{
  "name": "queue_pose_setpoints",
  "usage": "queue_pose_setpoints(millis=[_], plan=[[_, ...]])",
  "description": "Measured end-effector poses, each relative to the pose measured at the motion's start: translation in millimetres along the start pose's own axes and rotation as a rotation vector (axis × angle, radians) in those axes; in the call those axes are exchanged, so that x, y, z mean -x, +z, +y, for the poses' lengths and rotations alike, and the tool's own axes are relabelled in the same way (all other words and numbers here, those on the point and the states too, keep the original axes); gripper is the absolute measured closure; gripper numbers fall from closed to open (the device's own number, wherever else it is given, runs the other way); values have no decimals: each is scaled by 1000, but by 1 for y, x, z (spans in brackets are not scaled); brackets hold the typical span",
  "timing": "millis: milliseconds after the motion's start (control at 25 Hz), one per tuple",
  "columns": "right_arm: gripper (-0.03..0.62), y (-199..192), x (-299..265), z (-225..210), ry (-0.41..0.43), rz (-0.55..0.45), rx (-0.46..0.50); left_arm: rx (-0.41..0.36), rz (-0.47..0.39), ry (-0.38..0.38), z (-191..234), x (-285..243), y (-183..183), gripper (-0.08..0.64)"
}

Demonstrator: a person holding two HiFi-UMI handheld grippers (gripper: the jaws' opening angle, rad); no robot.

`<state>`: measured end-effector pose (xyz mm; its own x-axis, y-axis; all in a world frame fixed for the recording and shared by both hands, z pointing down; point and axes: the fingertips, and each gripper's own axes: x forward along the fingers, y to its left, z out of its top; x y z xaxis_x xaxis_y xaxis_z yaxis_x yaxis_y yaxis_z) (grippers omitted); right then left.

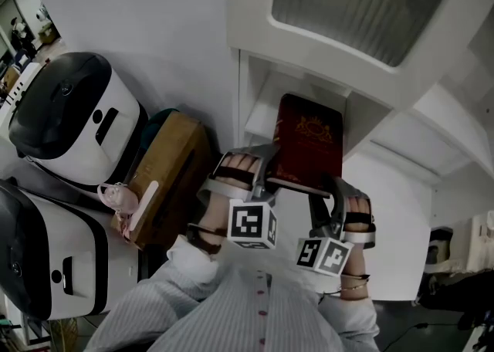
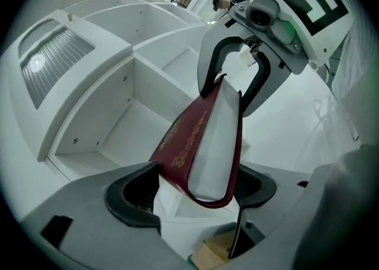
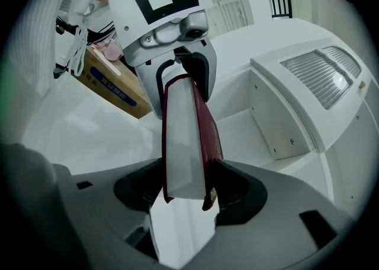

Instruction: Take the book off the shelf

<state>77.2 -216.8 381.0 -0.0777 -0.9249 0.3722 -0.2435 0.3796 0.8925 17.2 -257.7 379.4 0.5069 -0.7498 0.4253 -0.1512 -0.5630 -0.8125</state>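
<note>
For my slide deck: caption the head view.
Left gripper and right gripper hold a dark red book before the white shelf.

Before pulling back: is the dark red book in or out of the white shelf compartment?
Out: left gripper and right gripper hold the dark red book clear of the compartment.

Between the black jaws of the left gripper [image 2: 195,195] and of the right gripper [image 3: 186,189] is a book [image 1: 310,146] with a dark red cover, gold ornamental print and white page edges. Each gripper body is grey, and its cube bears black-and-white square markers. Beyond the jaws the shelf [image 2: 118,121] is plain white, and to the left of the left jaws is a brown cardboard box [image 1: 174,165].
</note>
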Motion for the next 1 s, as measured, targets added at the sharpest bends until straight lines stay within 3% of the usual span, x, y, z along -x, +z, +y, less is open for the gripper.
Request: queue_pose_setpoints(millis=[520, 1000], plan=[[351, 24, 46, 10, 40, -34, 32, 25, 20, -11, -16, 47, 0, 211], [351, 48, 100, 19, 57, -65, 42, -12, 16, 19, -29, 97, 8, 268]])
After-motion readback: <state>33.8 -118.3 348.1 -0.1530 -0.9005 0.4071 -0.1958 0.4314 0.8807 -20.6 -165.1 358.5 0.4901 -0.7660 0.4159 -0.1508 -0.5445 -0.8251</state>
